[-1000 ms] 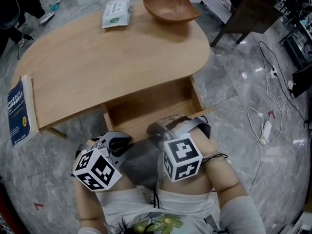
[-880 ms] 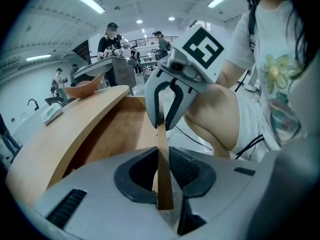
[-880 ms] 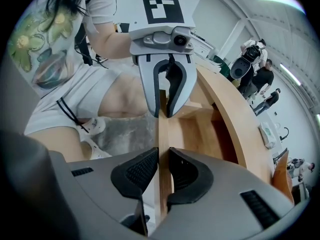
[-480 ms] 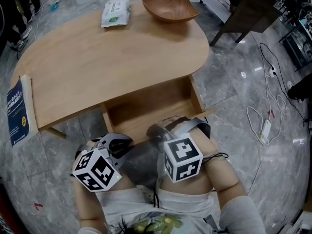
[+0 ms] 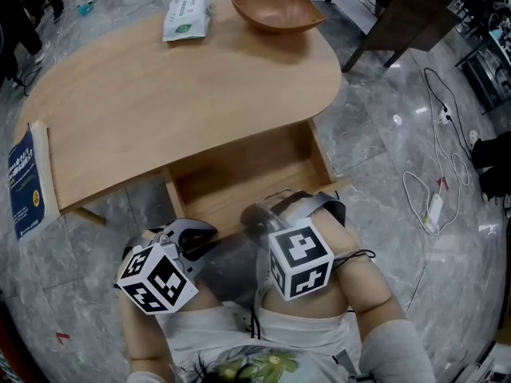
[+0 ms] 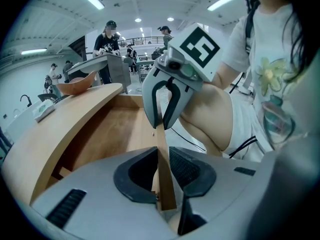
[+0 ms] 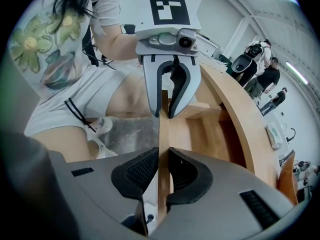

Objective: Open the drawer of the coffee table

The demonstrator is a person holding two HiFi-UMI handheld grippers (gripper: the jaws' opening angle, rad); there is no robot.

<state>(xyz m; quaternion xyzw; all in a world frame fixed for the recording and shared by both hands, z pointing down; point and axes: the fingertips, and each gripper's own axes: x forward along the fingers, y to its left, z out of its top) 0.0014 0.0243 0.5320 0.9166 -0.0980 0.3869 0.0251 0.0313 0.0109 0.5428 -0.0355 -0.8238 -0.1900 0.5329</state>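
Observation:
The coffee table has a light wood top, and its drawer stands pulled out toward me with its bare floor showing. Both grippers sit on the drawer's front panel. In the left gripper view the thin panel runs edge-on between the pads of my left gripper, which grips it. Farther along the same panel is my right gripper. In the right gripper view the panel is pinched by my right gripper, with the left gripper beyond. From the head view the left gripper and right gripper hide the panel.
On the tabletop are a wooden bowl, a white wipes pack and a blue book at the left end. A white cable with an adapter lies on the marble floor to the right. A dark table stands at the back right.

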